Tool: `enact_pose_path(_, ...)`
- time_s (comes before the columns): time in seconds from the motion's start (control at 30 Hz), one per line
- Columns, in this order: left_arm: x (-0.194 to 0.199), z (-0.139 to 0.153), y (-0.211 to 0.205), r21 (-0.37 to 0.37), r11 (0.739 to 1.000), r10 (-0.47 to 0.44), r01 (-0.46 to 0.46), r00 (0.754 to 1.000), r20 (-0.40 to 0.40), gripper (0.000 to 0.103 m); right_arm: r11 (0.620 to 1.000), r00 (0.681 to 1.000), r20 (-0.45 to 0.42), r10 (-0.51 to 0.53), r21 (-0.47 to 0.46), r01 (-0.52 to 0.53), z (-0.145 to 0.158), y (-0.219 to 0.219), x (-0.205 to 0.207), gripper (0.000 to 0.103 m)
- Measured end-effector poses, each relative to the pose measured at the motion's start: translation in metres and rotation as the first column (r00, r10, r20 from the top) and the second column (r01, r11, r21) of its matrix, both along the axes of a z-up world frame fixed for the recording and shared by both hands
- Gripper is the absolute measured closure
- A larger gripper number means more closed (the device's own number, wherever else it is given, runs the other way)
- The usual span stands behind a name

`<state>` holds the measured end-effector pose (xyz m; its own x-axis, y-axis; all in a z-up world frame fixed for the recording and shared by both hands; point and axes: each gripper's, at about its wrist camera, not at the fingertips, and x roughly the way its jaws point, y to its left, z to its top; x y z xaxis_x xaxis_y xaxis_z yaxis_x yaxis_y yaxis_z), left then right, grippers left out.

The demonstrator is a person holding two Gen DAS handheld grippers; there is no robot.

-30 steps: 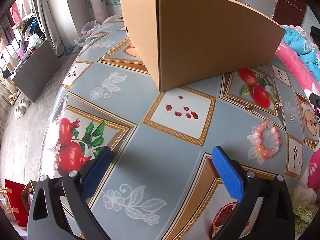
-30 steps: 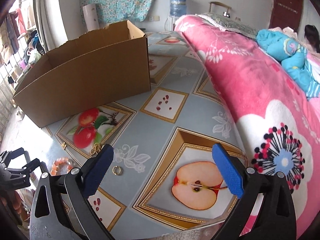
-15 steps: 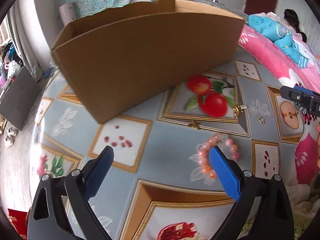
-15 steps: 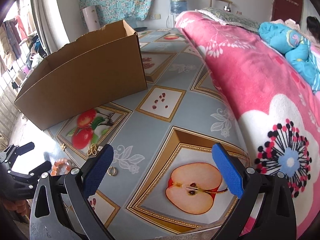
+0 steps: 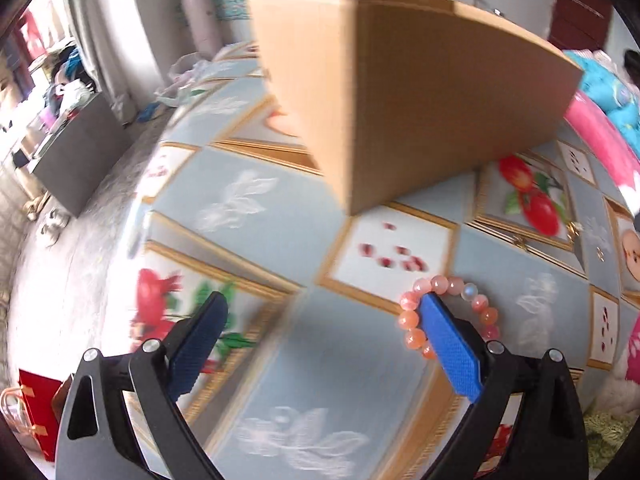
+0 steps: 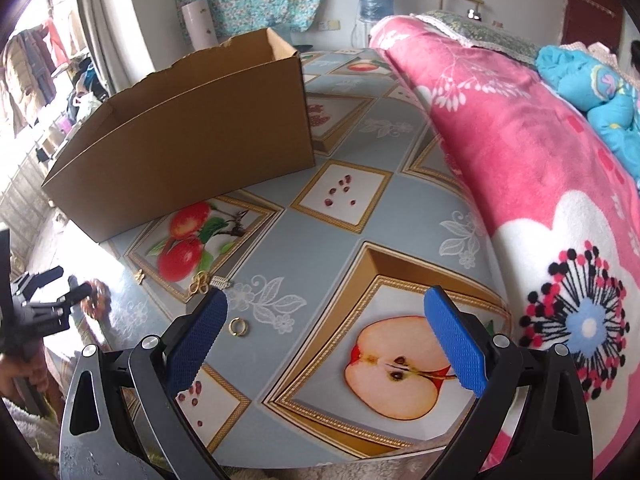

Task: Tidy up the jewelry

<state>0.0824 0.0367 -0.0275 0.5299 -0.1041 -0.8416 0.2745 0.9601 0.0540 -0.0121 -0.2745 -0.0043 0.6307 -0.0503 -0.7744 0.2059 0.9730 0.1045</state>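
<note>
A bracelet of pink and orange beads [image 5: 437, 282] lies on the fruit-patterned tablecloth [image 5: 304, 344]. My left gripper [image 5: 320, 312] is open, and its right finger [image 5: 450, 346] covers the middle of the bracelet loop. Whether it touches the beads I cannot tell. In the right wrist view the same bracelet [image 6: 99, 297] is a blur beside the left gripper [image 6: 60, 296]. My right gripper [image 6: 324, 340] hangs open over the cloth, holding nothing. A gold ring [image 6: 238, 327] lies just past its left pad. A gold knot-shaped piece [image 6: 199, 283], a silver clasp [image 6: 221, 281] and a tiny gold charm [image 6: 139, 276] lie farther on.
An open cardboard box [image 6: 192, 132] stands at the back of the table [image 6: 304, 248]. A pink flowered blanket [image 6: 520, 152] borders the table on the right. A hand [image 6: 24, 372] holds the left tool at the near left edge. A grey cabinet [image 5: 80, 152] stands on the floor to the left.
My left gripper has swung left and dropped closer, so its right finger now lies over the bracelet; that view is motion-blurred. The right gripper has barely moved.
</note>
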Motion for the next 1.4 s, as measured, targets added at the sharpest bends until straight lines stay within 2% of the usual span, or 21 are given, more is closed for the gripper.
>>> enact_pose_path(0.1, -0.001, 0.016, 0.017, -0.062, 0.998, -0.002, 0.004, 0.999, 0.043, 0.009, 0.999, 0.999, 0.008, 0.043, 0.005, -0.043, 0.002, 0.009, 0.001, 0.008)
enact_pose_path(0.27, -0.008, 0.038, 0.022, -0.177, 0.983, -0.034, 0.050, 0.995, 0.093, 0.009, 0.995, 0.994, 0.032, 0.103, 0.012, -0.104, 0.003, 0.025, 0.004, 0.008)
enact_pose_path(0.33, -0.013, 0.047, 0.018, -0.216, 0.972, -0.068, 0.091, 0.991, 0.111, 0.009, 0.992, 0.992, 0.034, 0.121, 0.020, -0.121, 0.002, 0.029, 0.006, 0.008)
enact_pose_path(0.4, -0.016, 0.049, -0.007, -0.223, 0.966, -0.107, 0.132, 0.987, 0.123, 0.009, 0.989, 0.990, 0.031, 0.139, 0.041, -0.141, 0.000, 0.033, 0.008, 0.009)
enact_pose_path(0.53, -0.021, 0.041, -0.049, -0.207, 0.954, -0.195, 0.217, 0.973, 0.121, 0.019, 0.984, 0.987, 0.007, 0.162, 0.073, -0.162, -0.008, 0.038, 0.011, 0.009)
enact_pose_path(0.73, -0.024, 0.016, -0.091, -0.146, 0.927, -0.335, 0.344, 0.938, 0.085, 0.046, 0.979, 0.983, -0.020, 0.181, 0.101, -0.178, -0.017, 0.042, 0.013, 0.020)
enact_pose_path(0.97, -0.013, -0.001, -0.113, -0.125, 0.883, -0.452, 0.452, 0.892, 0.028, 0.078, 0.973, 0.979, -0.026, 0.201, 0.123, -0.197, -0.022, 0.042, 0.016, 0.023)
enact_pose_path(1.17, -0.007, -0.003, -0.122, -0.073, 0.847, -0.526, 0.526, 0.850, 0.028, 0.086, 0.972, 0.980, -0.025, 0.199, 0.132, -0.194, -0.024, 0.039, 0.019, 0.024)
enact_pose_path(1.4, -0.007, -0.004, -0.128, -0.019, 0.797, -0.603, 0.604, 0.797, 0.031, 0.087, 0.973, 0.982, -0.023, 0.188, 0.139, -0.183, -0.025, 0.035, 0.018, 0.025)
